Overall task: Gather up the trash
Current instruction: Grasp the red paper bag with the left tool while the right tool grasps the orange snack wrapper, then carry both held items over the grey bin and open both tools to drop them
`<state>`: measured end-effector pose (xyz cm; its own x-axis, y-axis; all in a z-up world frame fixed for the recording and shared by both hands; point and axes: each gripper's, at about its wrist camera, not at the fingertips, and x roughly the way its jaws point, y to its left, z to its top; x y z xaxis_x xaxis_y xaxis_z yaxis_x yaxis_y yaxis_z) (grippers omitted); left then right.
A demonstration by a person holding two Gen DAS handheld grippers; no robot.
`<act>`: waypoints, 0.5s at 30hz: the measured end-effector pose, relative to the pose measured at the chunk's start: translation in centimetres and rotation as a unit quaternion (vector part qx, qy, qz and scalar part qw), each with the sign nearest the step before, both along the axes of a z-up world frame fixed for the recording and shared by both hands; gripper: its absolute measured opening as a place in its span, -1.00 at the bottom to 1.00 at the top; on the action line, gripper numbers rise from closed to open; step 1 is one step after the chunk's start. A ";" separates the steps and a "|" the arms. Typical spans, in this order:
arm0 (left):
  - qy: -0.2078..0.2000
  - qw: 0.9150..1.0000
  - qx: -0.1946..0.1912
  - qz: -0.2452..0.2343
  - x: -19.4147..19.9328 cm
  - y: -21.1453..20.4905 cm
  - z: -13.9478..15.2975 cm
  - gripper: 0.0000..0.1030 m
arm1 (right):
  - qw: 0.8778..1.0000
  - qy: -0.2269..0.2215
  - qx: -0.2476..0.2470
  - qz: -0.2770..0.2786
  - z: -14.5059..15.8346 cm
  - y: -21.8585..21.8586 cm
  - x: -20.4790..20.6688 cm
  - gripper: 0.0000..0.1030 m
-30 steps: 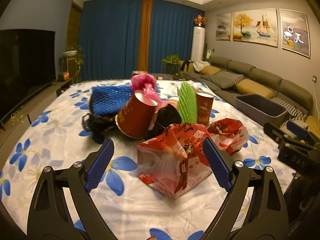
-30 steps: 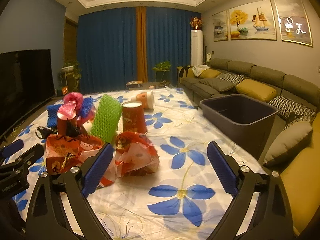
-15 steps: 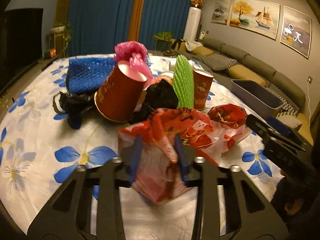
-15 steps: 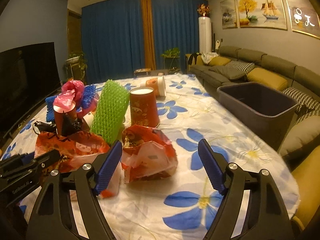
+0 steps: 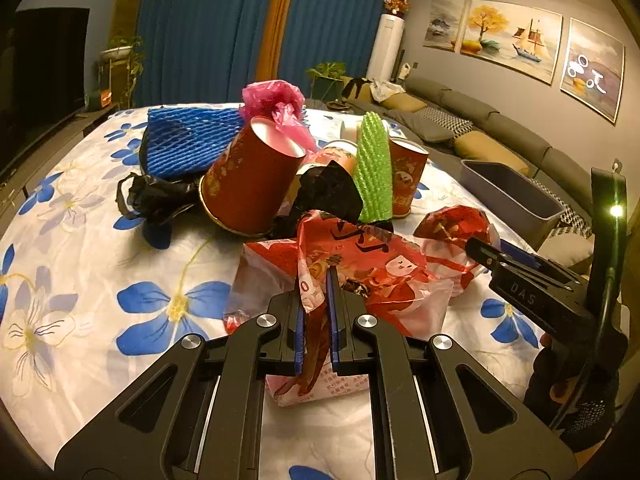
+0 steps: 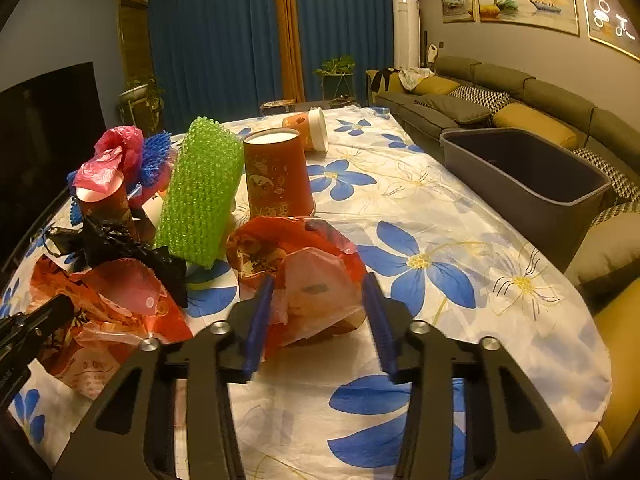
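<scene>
left gripper (image 5: pixel 317 300) pinching red plastic bag (image 5: pixel 360 264), right gripper (image 6: pixel 320 316) closing around crumpled red wrapper (image 6: pixel 296 256)

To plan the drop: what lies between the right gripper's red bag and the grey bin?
Only bare flowered tablecloth between red bag and grey bin, in the right wrist view.

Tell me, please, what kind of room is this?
Most likely a home living room: a long sofa with cushions, framed paintings on the wall, and a dark television screen facing them.

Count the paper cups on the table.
3: an inverted cup right of the green foam, a cup on its side behind it, a tilted cup under the pink bag. More may hide in the pile.
</scene>
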<state>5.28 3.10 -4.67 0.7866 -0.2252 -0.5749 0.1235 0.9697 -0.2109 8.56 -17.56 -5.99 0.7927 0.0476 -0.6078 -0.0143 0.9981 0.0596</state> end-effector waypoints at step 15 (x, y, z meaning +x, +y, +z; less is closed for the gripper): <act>-0.032 0.999 0.016 -0.008 -1.9 -0.6 2.2 -0.84 | 0.999 -0.039 0.003 -0.025 0.9 -2.4 -2.5 -0.42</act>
<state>3.40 2.51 -2.47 0.8184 -0.2204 -0.5307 0.1516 0.9736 -0.1706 6.01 -19.95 -5.04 0.8391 0.0107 -0.5439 0.0305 0.9973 0.0667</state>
